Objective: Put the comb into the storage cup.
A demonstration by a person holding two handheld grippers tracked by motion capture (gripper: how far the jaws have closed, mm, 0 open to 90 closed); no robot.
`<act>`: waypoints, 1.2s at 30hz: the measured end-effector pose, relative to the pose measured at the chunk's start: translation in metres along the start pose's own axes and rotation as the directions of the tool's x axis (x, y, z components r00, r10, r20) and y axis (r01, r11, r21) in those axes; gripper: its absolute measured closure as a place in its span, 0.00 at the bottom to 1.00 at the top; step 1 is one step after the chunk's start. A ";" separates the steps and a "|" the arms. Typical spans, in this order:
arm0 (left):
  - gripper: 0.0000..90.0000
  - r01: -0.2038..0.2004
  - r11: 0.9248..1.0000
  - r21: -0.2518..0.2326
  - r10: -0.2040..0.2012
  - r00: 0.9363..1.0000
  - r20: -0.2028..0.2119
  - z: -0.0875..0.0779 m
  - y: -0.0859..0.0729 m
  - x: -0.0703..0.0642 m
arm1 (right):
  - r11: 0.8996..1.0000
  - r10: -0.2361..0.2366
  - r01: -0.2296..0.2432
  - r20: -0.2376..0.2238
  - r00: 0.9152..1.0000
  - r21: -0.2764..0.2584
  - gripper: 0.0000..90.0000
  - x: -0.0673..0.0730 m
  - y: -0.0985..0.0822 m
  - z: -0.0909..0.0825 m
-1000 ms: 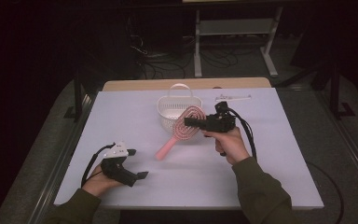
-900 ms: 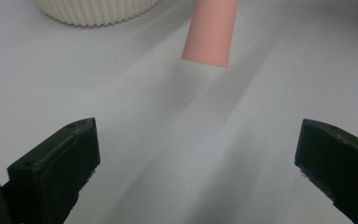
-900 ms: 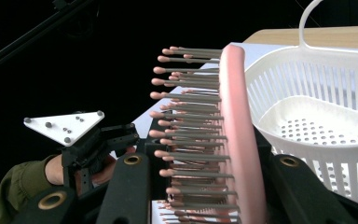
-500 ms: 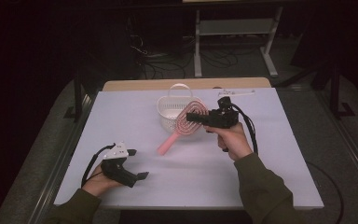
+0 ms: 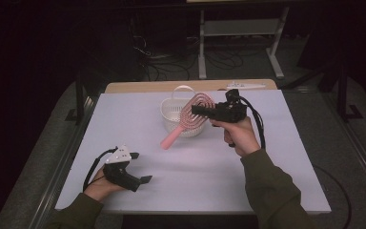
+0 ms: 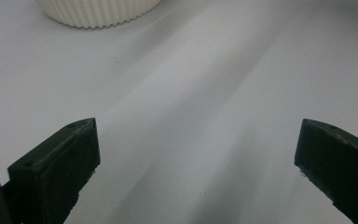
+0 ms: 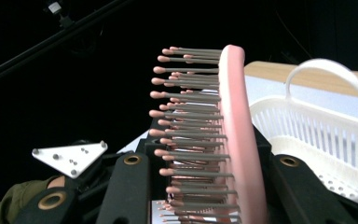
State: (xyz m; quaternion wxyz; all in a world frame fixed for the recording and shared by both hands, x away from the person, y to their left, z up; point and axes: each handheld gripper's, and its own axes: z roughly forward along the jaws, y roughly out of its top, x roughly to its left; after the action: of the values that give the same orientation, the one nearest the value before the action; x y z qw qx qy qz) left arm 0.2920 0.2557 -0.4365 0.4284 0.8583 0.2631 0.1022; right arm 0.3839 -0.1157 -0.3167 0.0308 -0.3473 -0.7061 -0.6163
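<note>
pink hairbrush (image 5: 190,117) gripped in the right gripper (image 5: 196,110) and held above the white basket (image 5: 171,112) — not yet placed inside; left gripper (image 5: 143,180) idle, jaws wide — empty.

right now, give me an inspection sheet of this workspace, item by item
surface: white table top, bare around the grippers; a wooden strip shows at its far edge.
job's things: pink hairbrush, clamped by its head, handle slanting down toward the table; white basket with handle, standing just behind it.
clutter: a small white object on the wooden strip; too small to identify.
grippers: right gripper shut on the hairbrush, held above the table; left gripper open, fingers wide apart, low over the table near the front edge.
cables: one black cable loops from the right gripper, one from the left; more lie on the floor behind.
surroundings: dark room, a metal stand behind the table.
</note>
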 end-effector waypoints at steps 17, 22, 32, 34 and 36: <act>0.00 0.000 1.000 0.011 0.000 1.000 0.014 0.002 -0.001 -0.001 | 0.999 -0.025 0.026 0.022 0.999 -0.043 0.70 0.000 0.031 -0.009; 0.00 -0.002 1.000 0.011 0.002 1.000 0.019 0.002 0.000 -0.002 | 0.998 -0.029 0.031 0.040 0.999 -0.059 0.70 -0.002 0.040 -0.012; 0.00 -0.002 1.000 0.011 0.002 1.000 0.022 0.002 -0.001 -0.001 | 0.996 -0.016 0.023 0.078 0.997 -0.089 0.70 -0.010 0.052 -0.018; 0.00 -0.002 1.000 0.010 0.002 1.000 0.023 0.002 0.000 -0.001 | 0.995 -0.012 0.020 0.085 0.996 -0.095 0.70 -0.012 0.053 -0.019; 0.00 -0.002 1.000 0.010 0.001 1.000 0.023 0.002 -0.001 -0.002 | 0.994 -0.002 0.012 0.095 0.995 -0.105 0.70 -0.016 0.053 -0.019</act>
State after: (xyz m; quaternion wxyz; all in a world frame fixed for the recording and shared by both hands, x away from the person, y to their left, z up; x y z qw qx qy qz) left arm 0.2913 0.2536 -0.4382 0.4271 0.8618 0.2581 0.0914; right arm 0.4169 -0.1399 -0.2746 -0.0231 -0.3748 -0.6746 -0.6356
